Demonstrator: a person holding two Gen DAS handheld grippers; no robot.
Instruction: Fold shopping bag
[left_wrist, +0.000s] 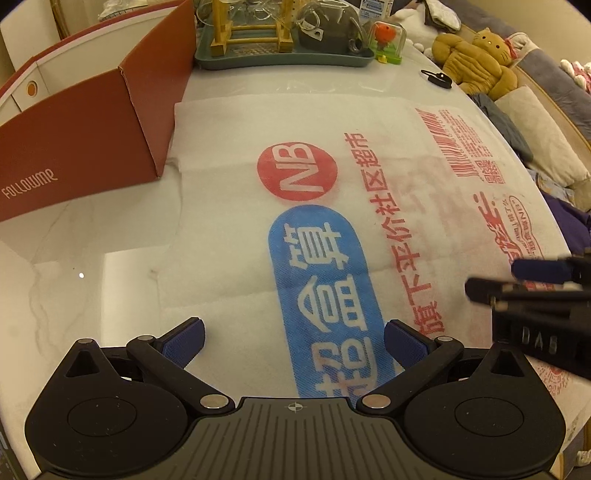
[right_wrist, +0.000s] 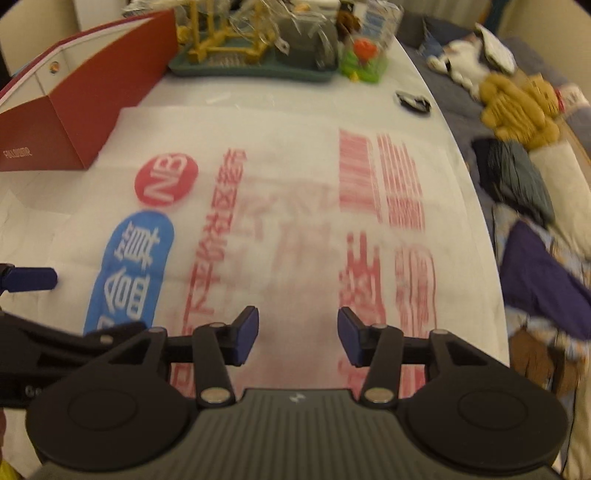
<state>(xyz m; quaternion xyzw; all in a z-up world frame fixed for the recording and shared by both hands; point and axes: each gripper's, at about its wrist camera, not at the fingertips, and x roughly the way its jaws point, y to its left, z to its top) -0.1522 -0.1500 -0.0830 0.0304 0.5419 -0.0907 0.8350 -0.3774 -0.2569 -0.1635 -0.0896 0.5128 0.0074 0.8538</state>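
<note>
Both claws spread above the flat shopping bag (left_wrist: 229, 192)
Our left claw (left_wrist: 294, 341) and right claw (right_wrist: 298, 338) grip nothing, bag at twelve o'clock; only the right view shows purple cloth (right_wrist: 535, 280)

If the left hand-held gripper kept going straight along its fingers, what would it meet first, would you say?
Most likely the shopping bag lying flat on the table: the left hand-held gripper is open and points down at its blue printed logo, with nothing between, though depth is uncertain.

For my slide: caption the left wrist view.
Open left gripper poised over a white shopping bag spread flat on the table.
</note>
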